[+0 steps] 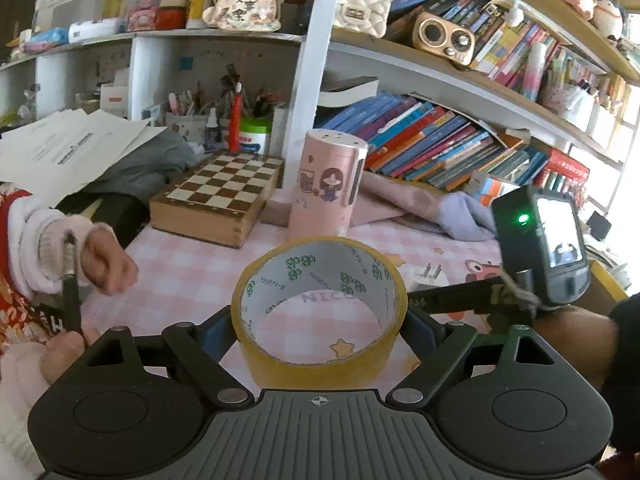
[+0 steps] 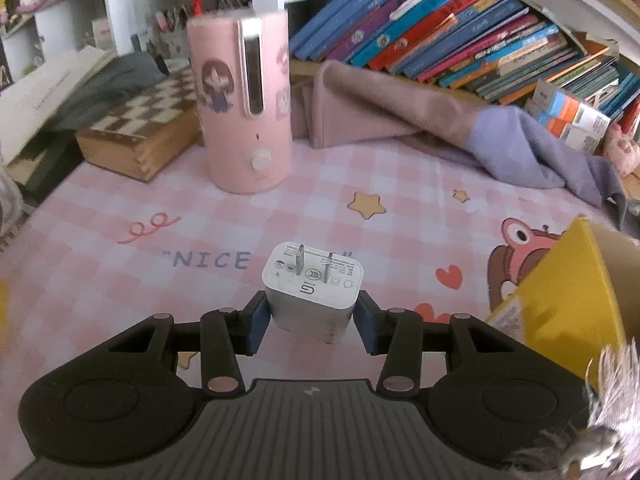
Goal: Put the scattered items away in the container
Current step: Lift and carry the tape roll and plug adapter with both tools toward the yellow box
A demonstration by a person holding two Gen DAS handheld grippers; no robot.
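Note:
My left gripper is shut on a yellow roll of tape, its blue pads pressing both sides, held above the pink checked table mat. My right gripper is shut on a white plug charger with its prongs pointing up, just above the mat. The charger also shows in the left wrist view, with the right gripper's camera unit beside it. A yellow cardboard box with an open top stands at the right edge of the right wrist view.
A pink cylindrical humidifier stands at the back of the mat. A wooden chess box lies to its left. Folded pink and purple cloths lie in front of rows of books. A hand is at the left.

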